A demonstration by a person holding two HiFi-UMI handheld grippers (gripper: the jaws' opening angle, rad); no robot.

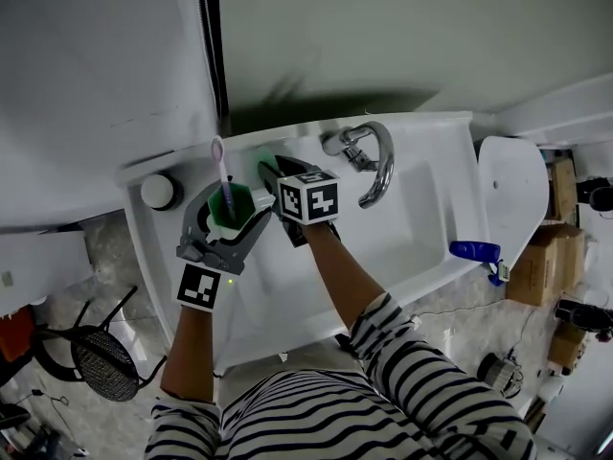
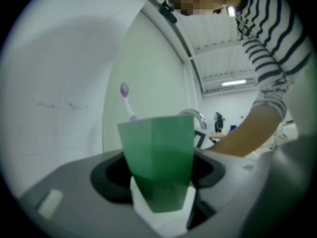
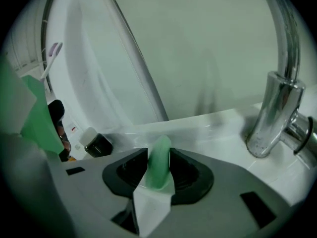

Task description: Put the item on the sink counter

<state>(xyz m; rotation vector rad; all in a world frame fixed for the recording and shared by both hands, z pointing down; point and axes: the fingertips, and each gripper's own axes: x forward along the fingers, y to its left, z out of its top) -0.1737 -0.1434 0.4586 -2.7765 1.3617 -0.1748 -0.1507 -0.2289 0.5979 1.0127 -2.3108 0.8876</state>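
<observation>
L gripper [image 1: 228,217] jaws clamp the green cup [image 2: 157,157] w/ toothbrush [image 1: 222,166], centre-left. R gripper [image 1: 276,180] jaws pinch a thin green piece [image 3: 159,165]. If we tilt, the toothbrush falls into the sink [image 1: 421,228].

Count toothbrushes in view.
1. The toothbrush stands in the green cup that the left gripper holds at the sink counter. No other shows; another could be hidden from view.

the white sink counter [image 1: 441,127] stood against the far wall [image 1: 383,27], with its basin [image 1: 421,228] sunk in the middle. a chrome faucet [image 1: 375,166] rose from the far rim. a white-capped dark jar [image 1: 160,192] stood on the far left corner. a blue object [image 1: 476,251] lay on the near right rim.
</observation>
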